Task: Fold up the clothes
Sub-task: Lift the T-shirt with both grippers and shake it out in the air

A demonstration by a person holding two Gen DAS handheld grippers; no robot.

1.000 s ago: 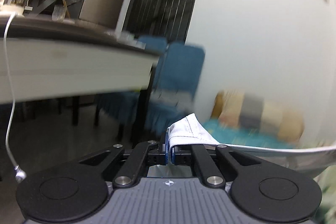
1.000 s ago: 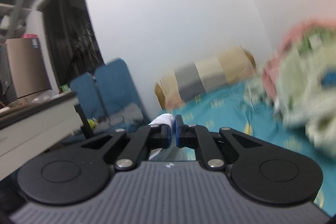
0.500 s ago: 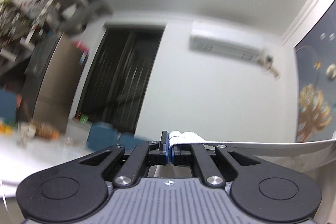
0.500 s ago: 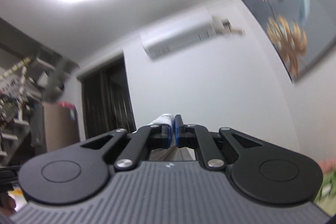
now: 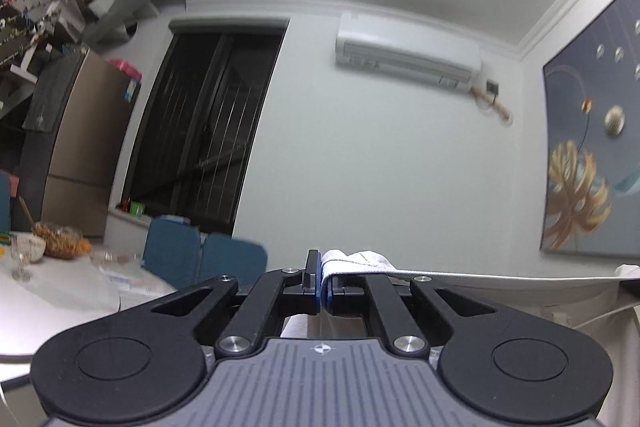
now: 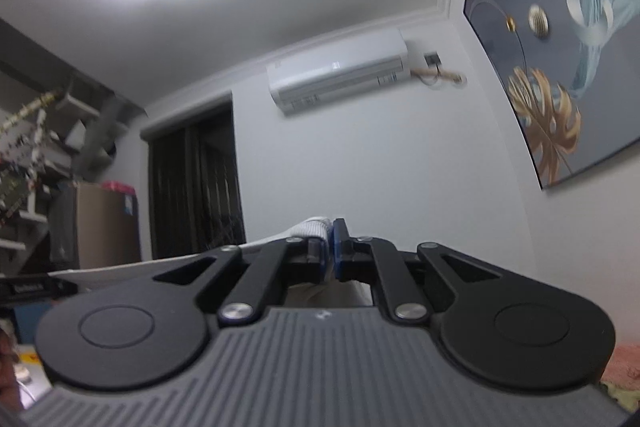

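Held up high between the two, the white garment (image 5: pixel 356 261) is soft, light and floppy — the left gripper (image 5: pixel 322 285) and right gripper (image 6: pixel 330 253) each have fingers clamped on a corner, the edge between them stretched taut.

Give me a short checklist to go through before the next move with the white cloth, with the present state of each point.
1. Left tool shut on the white cloth: ok, a bunched corner sits between its fingers.
2. Right tool shut on the cloth: ok, a white corner shows at its tips.
3. Cloth edge stretched between the two tools: ok, a straight white edge runs from the left tool toward the right side.
4. Rest of the cloth hangs without twist: cannot tell, it is below both views.
5. Surface for laying the cloth down is ready: cannot tell, both cameras point up at the wall and the air conditioner.
6. Dining table with dishes stays apart from the cloth: cannot tell.
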